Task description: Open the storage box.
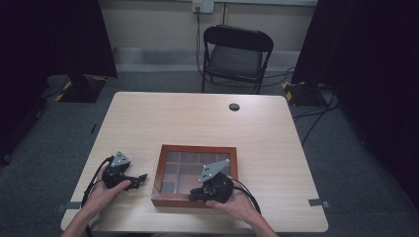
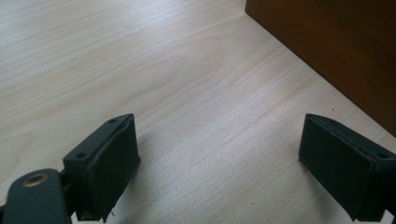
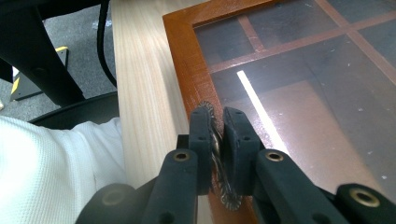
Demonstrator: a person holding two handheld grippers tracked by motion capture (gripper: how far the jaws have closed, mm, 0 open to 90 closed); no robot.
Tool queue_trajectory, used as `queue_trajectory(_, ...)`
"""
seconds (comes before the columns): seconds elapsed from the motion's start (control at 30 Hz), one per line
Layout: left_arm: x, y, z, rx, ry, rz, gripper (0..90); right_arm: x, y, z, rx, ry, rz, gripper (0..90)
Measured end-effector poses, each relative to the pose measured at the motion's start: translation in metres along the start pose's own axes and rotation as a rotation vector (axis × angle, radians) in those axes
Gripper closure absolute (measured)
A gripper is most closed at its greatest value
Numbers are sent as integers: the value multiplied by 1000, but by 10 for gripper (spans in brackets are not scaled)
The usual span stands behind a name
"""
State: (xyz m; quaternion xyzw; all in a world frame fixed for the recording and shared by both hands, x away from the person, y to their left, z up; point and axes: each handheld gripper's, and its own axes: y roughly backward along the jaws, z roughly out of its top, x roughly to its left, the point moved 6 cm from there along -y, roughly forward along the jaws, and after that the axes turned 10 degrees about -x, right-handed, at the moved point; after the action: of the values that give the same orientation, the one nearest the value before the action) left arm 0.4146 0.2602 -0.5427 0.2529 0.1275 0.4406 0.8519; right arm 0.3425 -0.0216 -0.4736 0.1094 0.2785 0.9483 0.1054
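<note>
1. The right gripper (image 3: 215,135) is clamping a small metal fitting with toothed edges (image 3: 217,154); its fingers (image 3: 201,140) are pressing on both faces, nearly together.
2. Directly beyond those fingers, the fitting is sitting against the near frame of the wooden box (image 3: 187,60), whose glass lid (image 3: 299,93) is lying flat.
3. Through the glass, dividers are splitting the box into compartments.
4. The left gripper (image 2: 219,158) is resting low over the table (image 2: 140,70), its fingers (image 2: 112,163) standing wide apart with bare wood between them.
5. Ahead and right of those fingers, the box's side wall (image 2: 327,46) is standing near, not touching.
6. In the high view, a chair (image 1: 236,57) is standing well beyond the table.
</note>
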Motion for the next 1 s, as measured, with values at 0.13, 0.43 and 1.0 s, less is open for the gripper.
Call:
queue_trajectory(0.13,0,0,0,-1,2,-1,111,0,0,1,6,-1,8,826)
queue_trajectory(0.43,0,0,0,-1,2,-1,111,-1,4,6,-10,6,14,826)
queue_trajectory(1.0,0,0,0,-1,1,-1,111,-2,14,20,-31,17,24,827)
